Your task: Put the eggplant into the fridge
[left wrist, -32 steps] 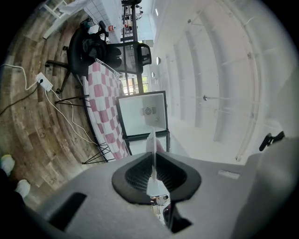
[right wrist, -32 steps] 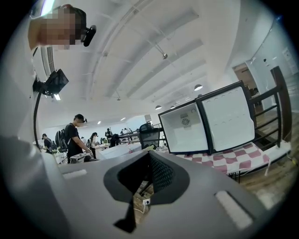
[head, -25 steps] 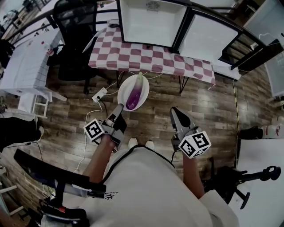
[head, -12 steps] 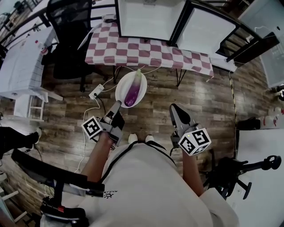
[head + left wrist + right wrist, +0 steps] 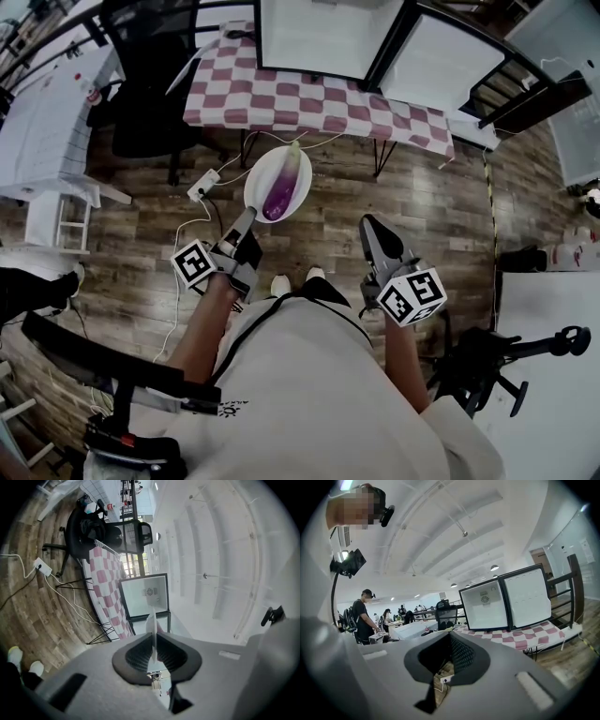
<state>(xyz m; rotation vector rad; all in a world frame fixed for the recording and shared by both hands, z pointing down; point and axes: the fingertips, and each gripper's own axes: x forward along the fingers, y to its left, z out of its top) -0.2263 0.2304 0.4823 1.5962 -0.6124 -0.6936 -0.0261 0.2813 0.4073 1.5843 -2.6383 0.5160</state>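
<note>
A purple eggplant [image 5: 280, 186] with a pale green stem end lies on a white plate [image 5: 259, 187] held over the wooden floor. My left gripper [image 5: 246, 220] is shut on the plate's near rim. In the left gripper view the rim shows as a thin white edge [image 5: 152, 620] between the pads. My right gripper [image 5: 372, 227] is beside it on the right, shut, with nothing in it. The small white fridge [image 5: 319, 37] stands on a checkered table [image 5: 319, 111] ahead, its door [image 5: 441, 66] swung open to the right. The right gripper view also shows the fridge [image 5: 485, 604].
A black office chair [image 5: 141, 103] stands left of the checkered table. A power strip [image 5: 204, 186] and white cables lie on the floor under the plate. A white table [image 5: 47, 122] is at the far left. A black stand [image 5: 506, 366] is at the right. People [image 5: 365, 616] stand far off.
Both grippers and the plate with the eggplant have moved a little toward the checkered table. The left grip on the plate is unchanged.
</note>
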